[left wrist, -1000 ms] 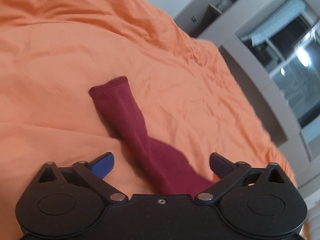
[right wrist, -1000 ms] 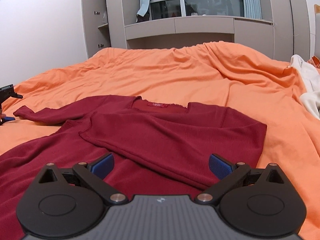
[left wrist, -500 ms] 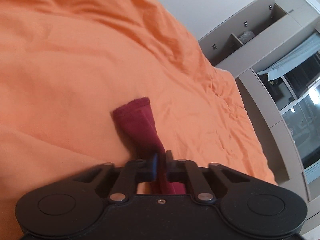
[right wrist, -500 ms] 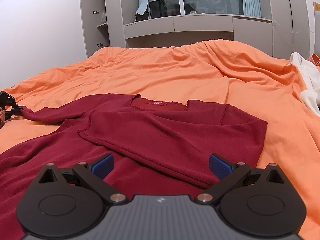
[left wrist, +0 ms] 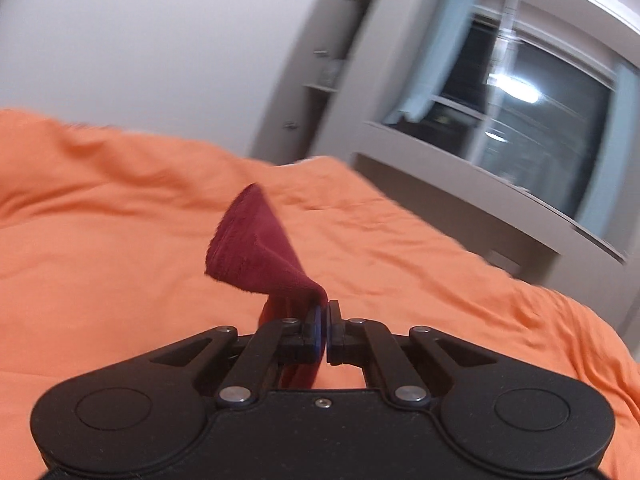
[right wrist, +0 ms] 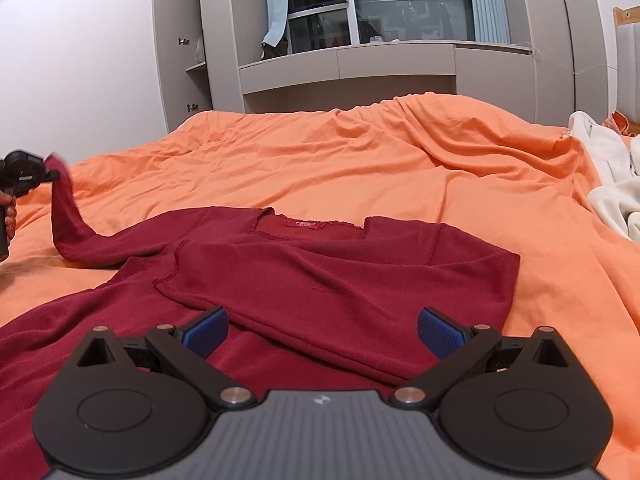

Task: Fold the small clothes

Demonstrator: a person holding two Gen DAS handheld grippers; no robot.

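Observation:
A dark red long-sleeved shirt (right wrist: 320,280) lies on the orange bedspread (right wrist: 360,168), its right side folded over the body. My left gripper (left wrist: 323,320) is shut on the left sleeve (left wrist: 256,252) near the cuff and holds it up off the bed. In the right wrist view the left gripper (right wrist: 44,174) shows at the far left with the sleeve (right wrist: 68,224) hanging from it. My right gripper (right wrist: 320,330) is open and empty, just above the shirt's lower part.
A grey wall unit with a window (right wrist: 384,20) stands behind the bed. White cloth (right wrist: 612,192) lies at the bed's right edge. Bare orange bedspread surrounds the shirt.
My left gripper closed on the sleeve near the cuff and lifted it off the bed. My right gripper stayed open and nearly still.

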